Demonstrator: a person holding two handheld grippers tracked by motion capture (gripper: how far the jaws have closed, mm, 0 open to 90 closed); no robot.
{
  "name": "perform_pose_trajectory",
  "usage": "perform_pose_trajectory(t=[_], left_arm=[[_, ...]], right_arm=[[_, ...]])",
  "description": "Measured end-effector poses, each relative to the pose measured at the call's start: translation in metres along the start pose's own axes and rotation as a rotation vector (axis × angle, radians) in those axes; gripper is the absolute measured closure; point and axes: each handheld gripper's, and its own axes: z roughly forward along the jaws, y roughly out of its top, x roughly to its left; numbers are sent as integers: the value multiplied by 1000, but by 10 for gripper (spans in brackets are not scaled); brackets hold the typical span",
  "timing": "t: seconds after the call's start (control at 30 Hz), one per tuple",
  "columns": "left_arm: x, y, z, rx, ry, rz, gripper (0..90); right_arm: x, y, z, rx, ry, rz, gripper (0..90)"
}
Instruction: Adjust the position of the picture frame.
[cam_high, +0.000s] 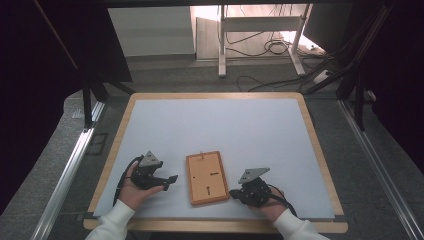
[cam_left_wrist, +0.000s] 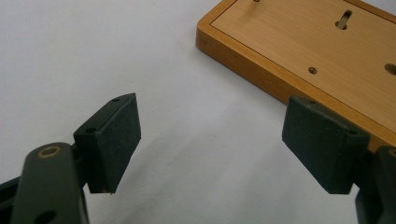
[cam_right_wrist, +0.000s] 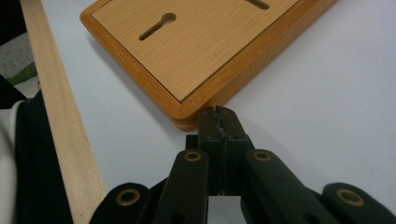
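A flat wooden board (cam_high: 206, 177) with keyhole slots lies back side up on the white table surface (cam_high: 220, 125), near the front edge. My left gripper (cam_high: 170, 181) rests to the board's left, held in a hand, its jaws wide open with nothing between them; in the left gripper view the board (cam_left_wrist: 317, 51) lies just beyond the right pad (cam_left_wrist: 322, 144). My right gripper (cam_high: 234, 196) sits at the board's near right corner. In the right gripper view its jaws are shut together, with the gripper's tip (cam_right_wrist: 219, 122) at the board's corner (cam_right_wrist: 187, 119); whether it touches is unclear.
The table's wooden rim (cam_high: 220, 226) runs along the front, close under both hands, and shows as a pale strip (cam_right_wrist: 60, 116) in the right gripper view. Black frame legs (cam_high: 90, 100) and cables (cam_high: 270, 50) stand beyond the table's far side.
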Motion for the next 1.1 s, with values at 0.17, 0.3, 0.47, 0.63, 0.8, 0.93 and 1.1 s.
perform_pose_trajectory(t=[0.17, 0.3, 0.47, 0.63, 0.8, 0.93, 1.1], left_arm=[[1, 0, 0, 0, 0, -2, 194], [1, 0, 0, -1, -1, -3, 194], [0, 0, 0, 3, -1, 2, 194], [1, 0, 0, 0, -1, 1, 194], [2, -1, -1, -9, -4, -7, 194], [2, -1, -1, -18, -11, -7, 194], [2, -2, -3, -21, -12, 6, 194]], right_arm=[[2, 0, 1, -2, 16, 6, 900], [9, 1, 4, 3, 31, -4, 900], [19, 5, 10, -1, 37, -19, 900], [25, 7, 14, -2, 41, -30, 900], [20, 8, 8, -32, 35, -17, 900], [6, 6, -6, -72, 6, 26, 900], [-12, 2, -19, -102, -43, 63, 889]])
